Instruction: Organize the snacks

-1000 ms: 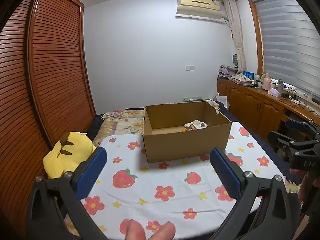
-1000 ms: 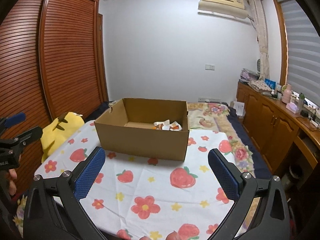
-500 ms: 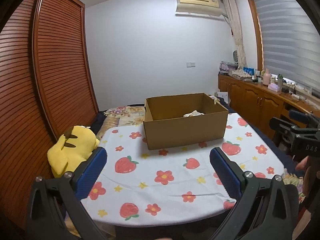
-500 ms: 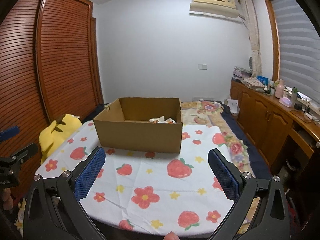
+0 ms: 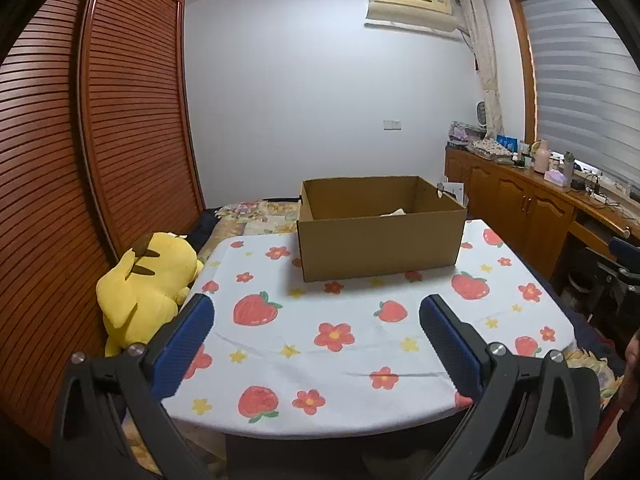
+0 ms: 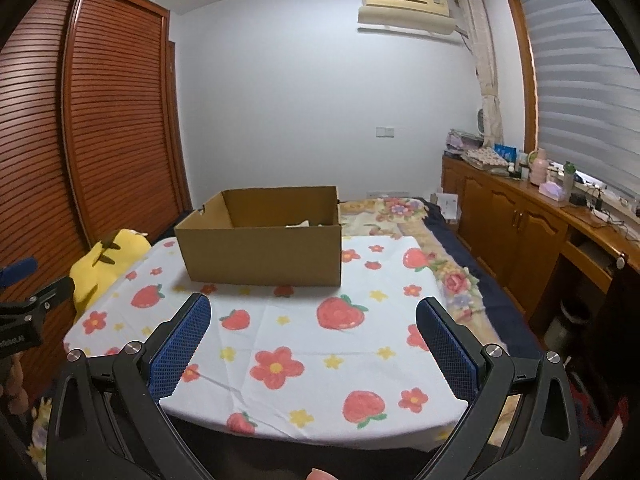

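An open brown cardboard box stands at the far side of a table under a strawberry-and-flower cloth. Just over the box's near wall peeks the pale top of a snack packet; the rest of the inside is hidden. My left gripper hangs open before the table's near edge, nothing between its blue pads. My right gripper is likewise open and holds nothing. Each gripper shows at the edge of the other's view.
A yellow plush toy lies at the table's left edge, against slatted wooden wardrobe doors. A bed with a floral blanket runs behind and right of the table. Wooden cabinets with clutter line the right wall under the window.
Both grippers have drawn back and lower from the table, so the box looks farther and its contents sink behind the near wall. Both stayed open.
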Motion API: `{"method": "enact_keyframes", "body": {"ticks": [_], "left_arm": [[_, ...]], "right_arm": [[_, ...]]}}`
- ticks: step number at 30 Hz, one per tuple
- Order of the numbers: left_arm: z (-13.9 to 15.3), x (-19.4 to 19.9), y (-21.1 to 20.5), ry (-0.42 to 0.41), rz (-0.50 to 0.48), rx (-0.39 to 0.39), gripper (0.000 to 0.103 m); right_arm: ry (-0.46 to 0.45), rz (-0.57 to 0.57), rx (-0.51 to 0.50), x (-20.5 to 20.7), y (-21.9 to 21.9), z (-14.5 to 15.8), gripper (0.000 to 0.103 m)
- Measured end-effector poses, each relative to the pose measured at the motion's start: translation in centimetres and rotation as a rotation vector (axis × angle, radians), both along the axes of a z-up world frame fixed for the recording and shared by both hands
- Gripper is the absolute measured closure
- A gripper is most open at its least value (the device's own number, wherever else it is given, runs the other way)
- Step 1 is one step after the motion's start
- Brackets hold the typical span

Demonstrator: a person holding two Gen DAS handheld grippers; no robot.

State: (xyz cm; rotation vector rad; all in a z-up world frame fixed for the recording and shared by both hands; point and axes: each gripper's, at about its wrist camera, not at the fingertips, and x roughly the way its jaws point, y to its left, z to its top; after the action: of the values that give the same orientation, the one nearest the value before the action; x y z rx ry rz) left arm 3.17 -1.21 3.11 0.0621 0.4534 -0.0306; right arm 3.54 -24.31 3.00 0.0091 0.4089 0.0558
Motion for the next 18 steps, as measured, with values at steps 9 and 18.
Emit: {"method": "enact_keyframes", "body": {"ticks": [9,18], "left_arm": [[0.11,0.08,0.53,-0.005,0.009,-0.015,0.0],[0.13,0.09,0.71,-0.008,0.012,-0.015,0.0]], "right_arm": [[0.007,0.004,-0.01,-0.01,0.17,-0.65,0.0],[0.005,0.0,-0.008,-0.03,0.09,-0.86,0.0]]}}
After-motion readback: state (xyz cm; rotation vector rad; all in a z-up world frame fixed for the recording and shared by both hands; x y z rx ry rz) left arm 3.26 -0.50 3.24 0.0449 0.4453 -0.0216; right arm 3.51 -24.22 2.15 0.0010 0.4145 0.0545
